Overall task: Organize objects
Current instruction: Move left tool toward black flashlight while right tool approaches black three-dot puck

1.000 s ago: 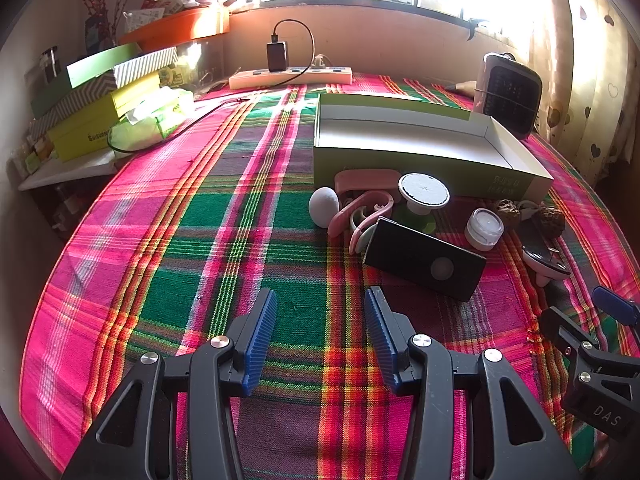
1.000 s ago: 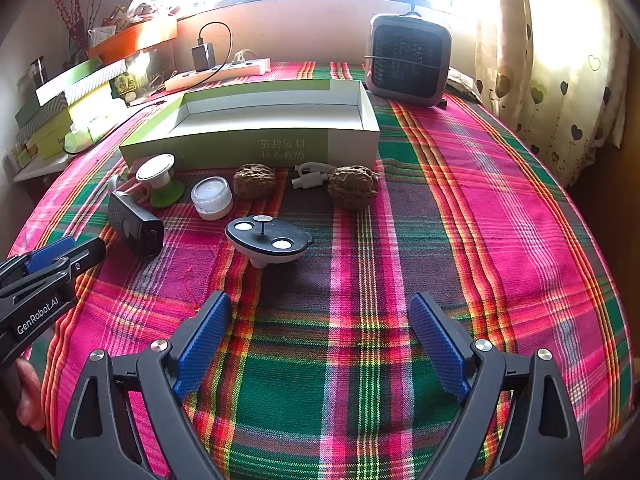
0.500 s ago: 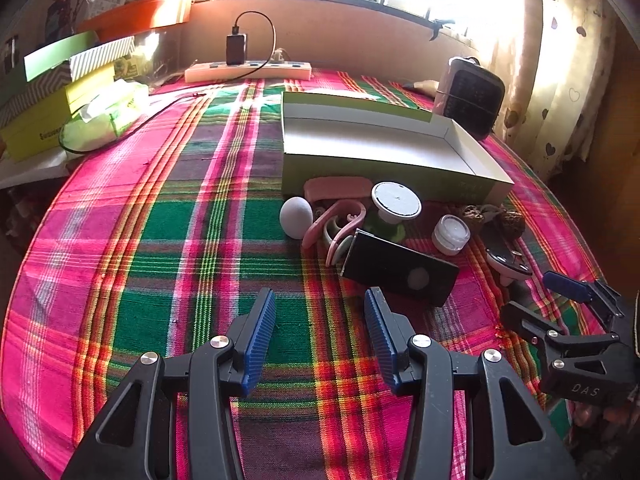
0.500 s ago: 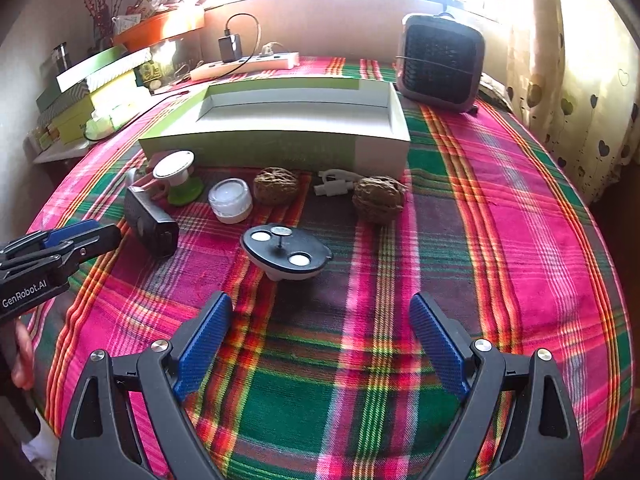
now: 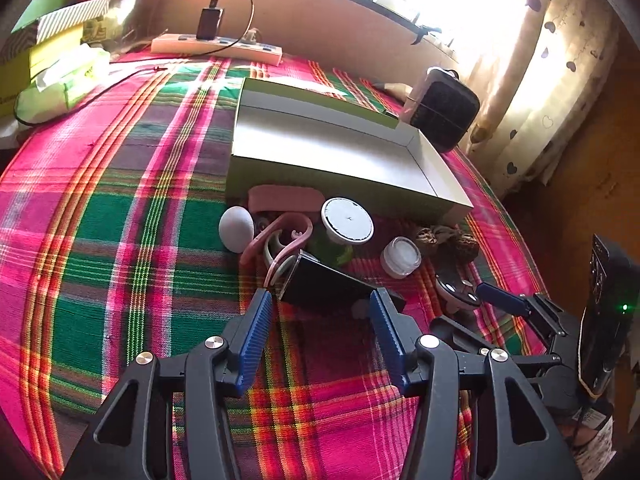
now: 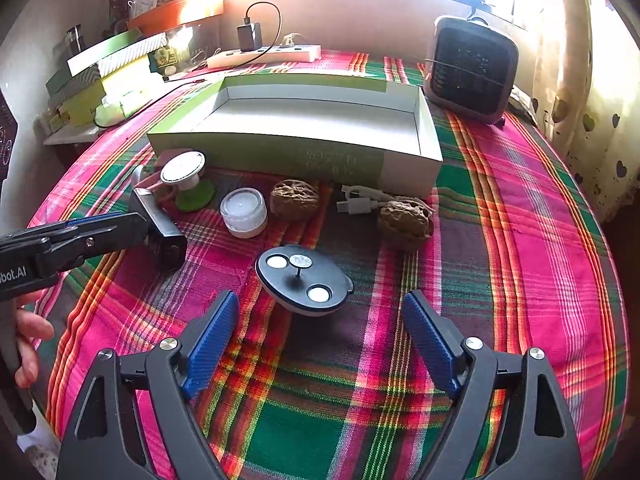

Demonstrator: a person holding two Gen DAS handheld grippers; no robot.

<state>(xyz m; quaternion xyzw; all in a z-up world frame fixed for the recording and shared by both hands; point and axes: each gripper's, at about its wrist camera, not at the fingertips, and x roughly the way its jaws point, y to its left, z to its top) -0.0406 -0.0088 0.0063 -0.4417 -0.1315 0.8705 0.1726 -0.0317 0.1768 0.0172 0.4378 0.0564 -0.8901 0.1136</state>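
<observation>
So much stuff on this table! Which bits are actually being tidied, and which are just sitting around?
Being tidied:
open box
black case
black oval gadget
small white jar
two walnuts
white egg

Just lying about:
small heater
power strip
stacked boxes

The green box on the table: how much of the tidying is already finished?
Nothing is done yet: the green box is empty. In hand: the left gripper, jaws just opened wider, is at the black case without gripping it; the right gripper, empty, faces the black disc. Jar, walnuts and cable remain outside.
</observation>
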